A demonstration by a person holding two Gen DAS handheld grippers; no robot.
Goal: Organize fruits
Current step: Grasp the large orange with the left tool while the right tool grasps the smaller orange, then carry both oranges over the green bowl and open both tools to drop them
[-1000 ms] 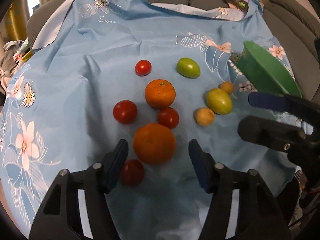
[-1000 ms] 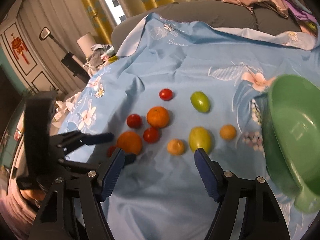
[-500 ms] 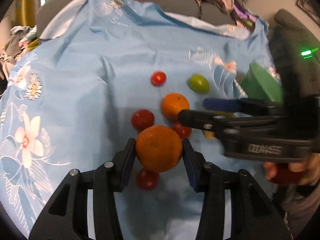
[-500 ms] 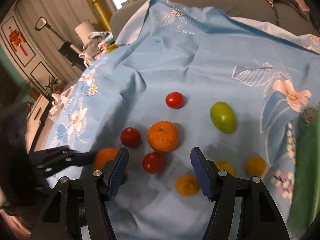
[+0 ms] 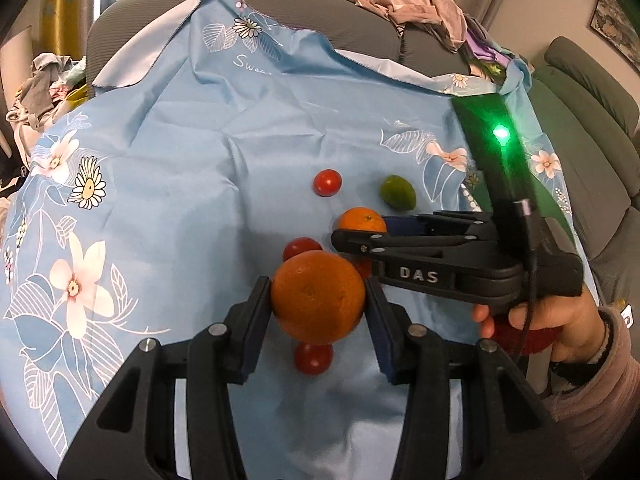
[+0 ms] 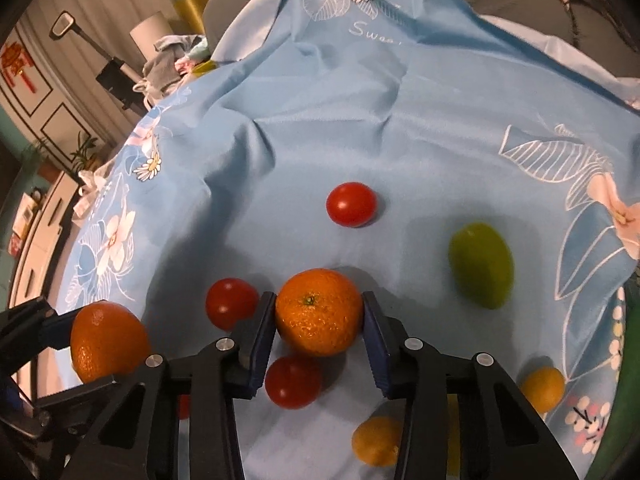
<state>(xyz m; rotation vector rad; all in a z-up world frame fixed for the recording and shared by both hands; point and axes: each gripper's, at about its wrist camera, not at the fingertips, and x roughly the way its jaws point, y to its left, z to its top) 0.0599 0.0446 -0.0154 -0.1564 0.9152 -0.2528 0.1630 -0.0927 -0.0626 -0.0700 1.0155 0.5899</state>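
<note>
On the light blue flowered cloth (image 5: 192, 184) lie many round fruits. The left gripper (image 5: 318, 308) has its jaws clamped on a big round orange (image 5: 318, 300), one jaw pressing on each side, and the orange is held up above the cloth. Under it sits a small red tomato (image 5: 313, 358). The right gripper (image 6: 319, 316) has its jaws around a second round orange (image 6: 319, 311), touching it on both sides, and this orange looks like it rests on the cloth. In the left wrist view that same orange (image 5: 361, 220) peeks out behind the black arm of the right gripper. Just beside it lie two more red tomatoes, one to its left (image 6: 231, 303) and one in front (image 6: 293, 382). Another red tomato (image 6: 351, 204) lies farther back, and a green oval fruit (image 6: 481, 265) lies to the right. Two small yellow-orange fruits (image 6: 376, 442) lie near the right gripper, one by the green bowl's rim (image 6: 630, 380).
</note>
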